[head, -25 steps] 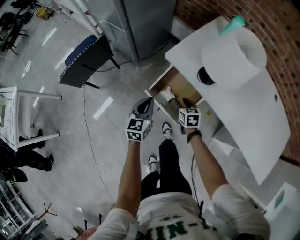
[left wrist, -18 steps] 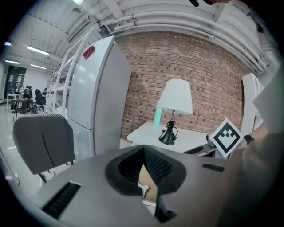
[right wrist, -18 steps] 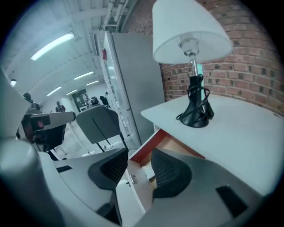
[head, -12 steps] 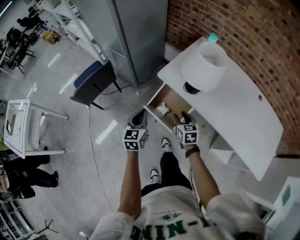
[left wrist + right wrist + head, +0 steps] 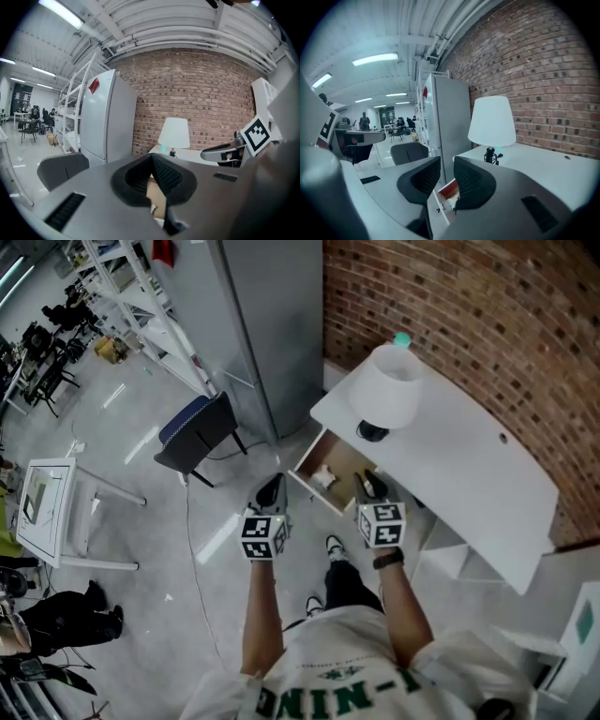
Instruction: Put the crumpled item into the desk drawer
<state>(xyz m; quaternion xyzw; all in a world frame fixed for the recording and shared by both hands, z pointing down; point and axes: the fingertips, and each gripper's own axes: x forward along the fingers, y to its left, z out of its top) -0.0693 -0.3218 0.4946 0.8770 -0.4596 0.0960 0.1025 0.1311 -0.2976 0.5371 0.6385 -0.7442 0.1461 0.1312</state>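
The wooden desk drawer [image 5: 343, 486] stands pulled out from the white desk [image 5: 450, 460]. A white crumpled item [image 5: 323, 474] lies inside it, apart from both grippers. My right gripper [image 5: 368, 484] hovers at the drawer's near right corner. Its jaws are closing with nothing between them. In the right gripper view the gap of the right gripper [image 5: 446, 171] shows the drawer [image 5: 449, 189] and the crumpled item [image 5: 452, 200] below. My left gripper [image 5: 272, 487] hangs left of the drawer front, shut and empty. The left gripper's [image 5: 152, 164] pads meet at the tips.
A white-shaded lamp [image 5: 387, 390] stands on the desk's far end, against a brick wall [image 5: 487, 324]. A tall grey cabinet [image 5: 272, 315] and a dark chair [image 5: 199, 432] lie left of the drawer. A white side table [image 5: 47, 512] stands at the far left.
The view has drawn back and up. My right gripper has come out of the drawer toward its near edge. The crumpled item stays inside. The left gripper stays beside the drawer front.
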